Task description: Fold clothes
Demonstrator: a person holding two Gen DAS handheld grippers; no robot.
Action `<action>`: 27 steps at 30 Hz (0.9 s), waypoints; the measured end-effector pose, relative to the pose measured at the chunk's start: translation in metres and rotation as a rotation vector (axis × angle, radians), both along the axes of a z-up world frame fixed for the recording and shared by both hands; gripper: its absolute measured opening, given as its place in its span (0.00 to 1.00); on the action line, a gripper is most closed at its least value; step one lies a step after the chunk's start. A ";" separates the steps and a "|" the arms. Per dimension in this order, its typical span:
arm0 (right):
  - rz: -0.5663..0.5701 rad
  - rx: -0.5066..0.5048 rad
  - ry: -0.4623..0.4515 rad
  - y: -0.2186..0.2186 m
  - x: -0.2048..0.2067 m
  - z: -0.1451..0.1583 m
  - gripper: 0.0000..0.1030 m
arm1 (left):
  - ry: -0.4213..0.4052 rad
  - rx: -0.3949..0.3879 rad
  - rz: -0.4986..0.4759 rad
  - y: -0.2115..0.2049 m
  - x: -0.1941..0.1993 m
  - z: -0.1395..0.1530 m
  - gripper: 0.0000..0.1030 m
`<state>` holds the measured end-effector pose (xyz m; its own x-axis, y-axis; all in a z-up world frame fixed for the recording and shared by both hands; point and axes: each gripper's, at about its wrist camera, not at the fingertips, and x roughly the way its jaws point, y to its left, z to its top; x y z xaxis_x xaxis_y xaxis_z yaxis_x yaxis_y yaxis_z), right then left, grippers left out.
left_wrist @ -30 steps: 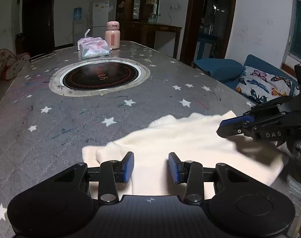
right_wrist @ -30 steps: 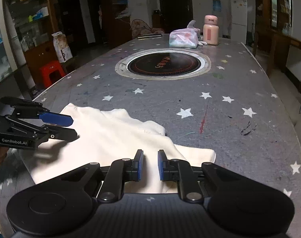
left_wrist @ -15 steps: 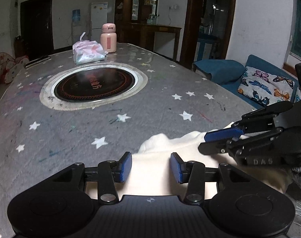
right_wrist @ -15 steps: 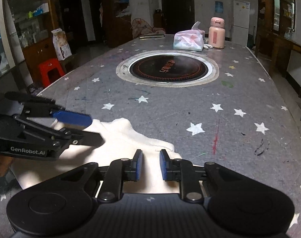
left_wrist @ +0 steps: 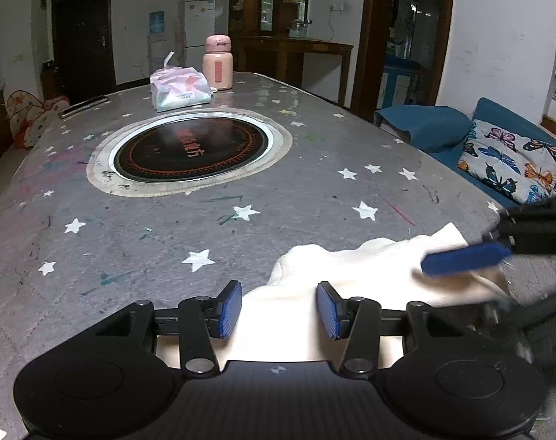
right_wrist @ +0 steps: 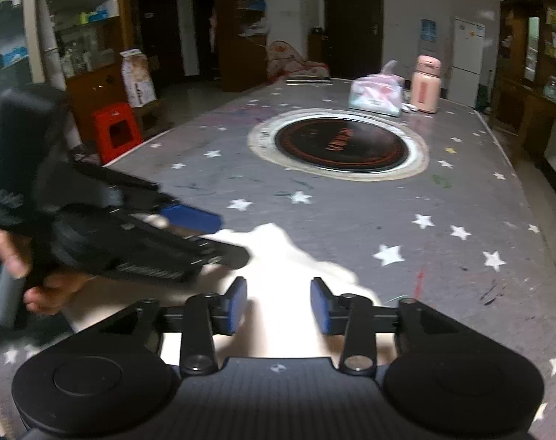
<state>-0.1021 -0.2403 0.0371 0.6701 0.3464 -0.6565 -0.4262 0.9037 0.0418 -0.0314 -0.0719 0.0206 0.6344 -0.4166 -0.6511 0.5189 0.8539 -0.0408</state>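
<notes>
The grey star-patterned counter (left_wrist: 314, 183) carried a round black inset hob (left_wrist: 190, 150) at 12 o'clock. The cream cloth garment (left_wrist: 351, 275) lay at its near edge, under the left gripper (left_wrist: 279, 310) and right gripper (right_wrist: 278, 306), both spread wide, gripping nothing.

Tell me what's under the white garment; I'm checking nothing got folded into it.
The white garment lies on the grey star-print tablecloth, which shows all around it. Nothing pokes out at its edges, but whatever lies beneath the cloth itself is covered.
</notes>
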 end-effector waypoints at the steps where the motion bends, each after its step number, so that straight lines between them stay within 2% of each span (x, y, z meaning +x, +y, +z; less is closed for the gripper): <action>1: 0.012 -0.001 0.001 0.003 -0.004 0.000 0.40 | -0.003 0.003 0.003 0.000 -0.002 0.001 0.48; 4: 0.036 -0.008 0.000 0.011 -0.016 -0.002 0.44 | -0.015 0.004 0.006 0.004 -0.009 0.006 0.48; 6: 0.048 -0.013 -0.004 0.016 -0.022 -0.002 0.49 | -0.023 0.006 0.009 0.005 -0.014 0.008 0.49; 10: 0.051 -0.004 0.011 0.021 -0.029 -0.008 0.52 | -0.029 0.016 0.028 0.010 -0.022 0.014 0.53; 17: 0.044 -0.013 0.004 0.024 -0.038 -0.012 0.63 | -0.035 0.043 0.062 0.017 -0.037 0.019 0.59; 19: 0.037 -0.006 -0.002 0.024 -0.041 -0.010 0.64 | -0.040 0.053 0.072 0.019 -0.042 0.020 0.61; 22: 0.028 0.002 -0.012 0.022 -0.045 -0.008 0.74 | -0.043 0.064 0.085 0.023 -0.048 0.020 0.65; 25: 0.025 0.002 -0.023 0.021 -0.049 -0.005 0.77 | -0.042 0.075 0.098 0.027 -0.055 0.020 0.67; 27: 0.016 0.007 -0.028 0.020 -0.052 -0.004 0.85 | -0.039 0.082 0.110 0.030 -0.059 0.020 0.69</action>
<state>-0.1540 -0.2201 0.0333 0.6824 0.3616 -0.6353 -0.4413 0.8966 0.0364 -0.0906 -0.0422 0.0404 0.6986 -0.2895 -0.6543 0.4215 0.9055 0.0494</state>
